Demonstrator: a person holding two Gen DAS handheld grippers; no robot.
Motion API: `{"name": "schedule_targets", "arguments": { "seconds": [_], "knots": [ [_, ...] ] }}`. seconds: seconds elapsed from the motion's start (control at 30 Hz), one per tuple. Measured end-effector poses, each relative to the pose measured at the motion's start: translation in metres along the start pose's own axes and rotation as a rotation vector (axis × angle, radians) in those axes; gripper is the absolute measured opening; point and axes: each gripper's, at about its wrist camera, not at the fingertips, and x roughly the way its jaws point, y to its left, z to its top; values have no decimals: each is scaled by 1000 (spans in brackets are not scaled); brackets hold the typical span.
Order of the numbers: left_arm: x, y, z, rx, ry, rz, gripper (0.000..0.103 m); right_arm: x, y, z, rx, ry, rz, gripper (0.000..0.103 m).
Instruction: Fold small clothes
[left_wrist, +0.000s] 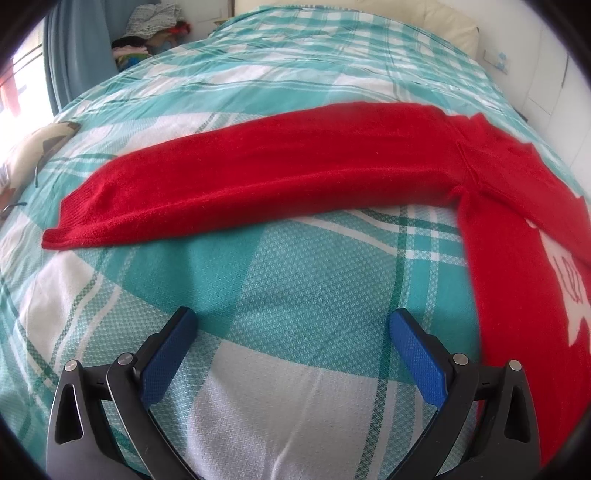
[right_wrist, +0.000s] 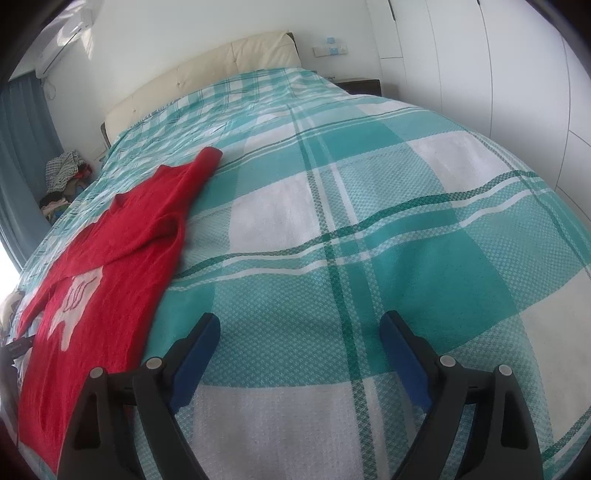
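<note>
Sweater (left_wrist: 280, 173) in bright red lies spread on the bed (left_wrist: 303, 266), and the left wrist view catches one long sleeve (left_wrist: 221, 184) stretched flat across the teal-and-white plaid cover, cuff out to the left. The body of the garment runs down the right edge of the frame, a white star patch (left_wrist: 565, 280) showing on it. Down low, the left hand-held gripper (left_wrist: 291, 325) sits with its blue pads (left_wrist: 166, 354) spread wide, nothing between them, just bedcover below. Its right finger sits just beside the sweater's edge; whether it touches the knit cannot be told. A pile of clothes (left_wrist: 151, 29) sits far back by the blue curtain (left_wrist: 74, 51).

Over to the right wrist view: the sweater (right_wrist: 110, 251) now lies off to the left, the other sleeve (right_wrist: 195, 173) angling up toward the cream headboard (right_wrist: 207, 70), the white star (right_wrist: 74, 306) plain on the front. The right hand-held gripper (right_wrist: 299, 328) is also fully parted and empty, hovering over bare plaid beside the garment's hem side. White wardrobe doors (right_wrist: 480, 55) line the right wall.
</note>
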Motion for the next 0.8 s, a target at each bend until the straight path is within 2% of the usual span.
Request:
{"name": "schedule_targets", "arguments": {
  "seconds": [0.47,0.8],
  "knots": [
    [0,0,0,1,0,2,103,8,9,1,-44,22,-53,91],
    [1,0,0,1,-1,2,103,6,6,0,-33,15,-36,92]
  ]
}}
